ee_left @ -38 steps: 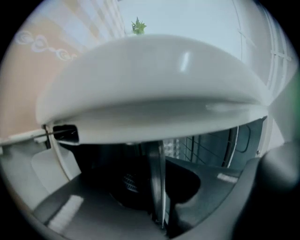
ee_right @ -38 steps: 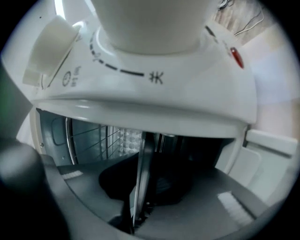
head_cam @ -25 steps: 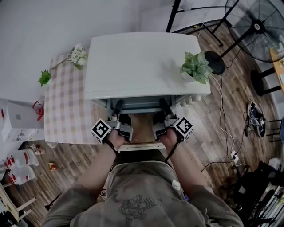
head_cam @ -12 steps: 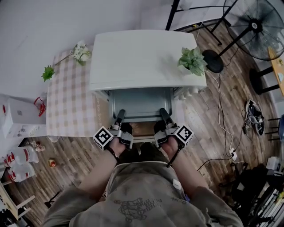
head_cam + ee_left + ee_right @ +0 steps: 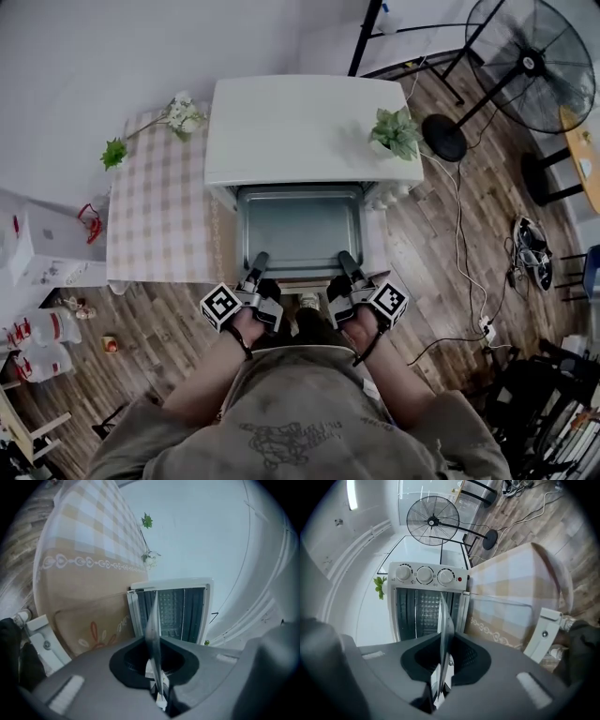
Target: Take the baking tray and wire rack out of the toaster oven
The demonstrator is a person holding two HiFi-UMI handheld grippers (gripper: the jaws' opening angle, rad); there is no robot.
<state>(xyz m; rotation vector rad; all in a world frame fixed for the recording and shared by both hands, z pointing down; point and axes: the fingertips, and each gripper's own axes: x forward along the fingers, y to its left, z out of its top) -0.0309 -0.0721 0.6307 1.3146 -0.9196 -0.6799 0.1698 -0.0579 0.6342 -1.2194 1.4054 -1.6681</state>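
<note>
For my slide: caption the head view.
The left gripper and right gripper clamp the near rim of a baking tray jutting from the white toaster oven.

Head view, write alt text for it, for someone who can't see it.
From above, the left gripper and right gripper clamp the near edge of a grey baking tray sticking out in front of a white toaster oven. A potted plant stands on the oven; a checked tablecloth lies beside it.
</note>
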